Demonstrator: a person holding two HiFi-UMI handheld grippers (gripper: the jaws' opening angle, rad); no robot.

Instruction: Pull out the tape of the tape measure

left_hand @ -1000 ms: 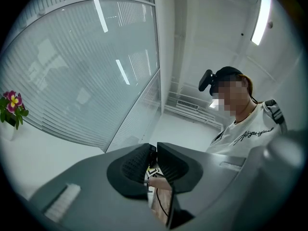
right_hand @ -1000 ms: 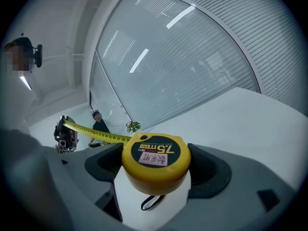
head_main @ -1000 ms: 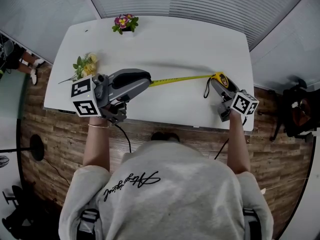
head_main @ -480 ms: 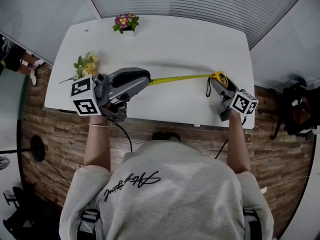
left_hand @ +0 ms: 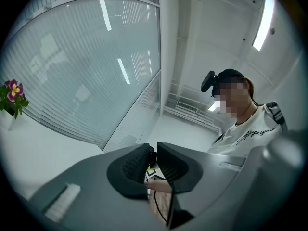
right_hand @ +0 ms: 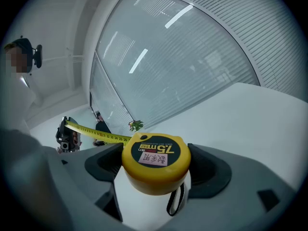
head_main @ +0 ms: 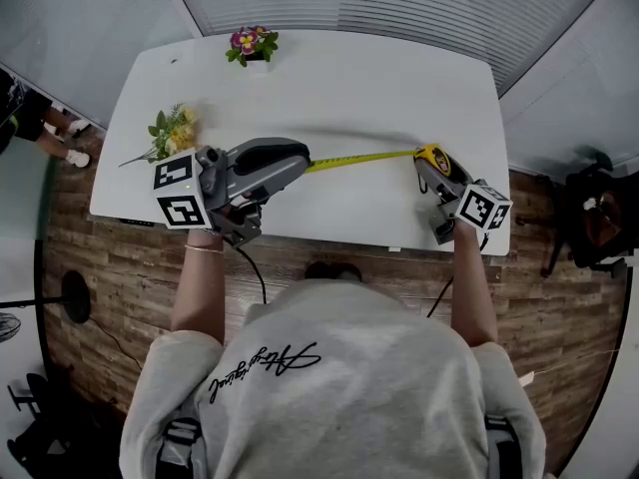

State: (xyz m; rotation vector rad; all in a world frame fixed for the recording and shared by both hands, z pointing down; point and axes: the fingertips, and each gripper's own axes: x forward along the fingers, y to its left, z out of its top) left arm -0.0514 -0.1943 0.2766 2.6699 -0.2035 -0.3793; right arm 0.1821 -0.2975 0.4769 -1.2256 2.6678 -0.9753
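Note:
A yellow tape measure case (head_main: 436, 156) with a black label rests near the right end of the white table (head_main: 379, 78). My right gripper (head_main: 431, 165) is shut on it; in the right gripper view the case (right_hand: 156, 158) fills the gap between both jaws of the right gripper (right_hand: 155, 171). The yellow tape (head_main: 359, 157) runs out leftward across the table to my left gripper (head_main: 303, 164). That gripper's jaws (left_hand: 152, 165) stand almost together, pinched on the tape's end. The tape (right_hand: 96, 134) stretches toward the far left gripper (right_hand: 67, 136).
A small pot of pink flowers (head_main: 252, 45) stands at the table's far edge and shows at the left (left_hand: 12, 95) of the left gripper view. A yellow bouquet (head_main: 172, 130) lies at the table's left end. Wooden floor surrounds the table; glass walls stand behind it.
Both grippers have edged slightly toward each other along the tape. Their grips look the same.

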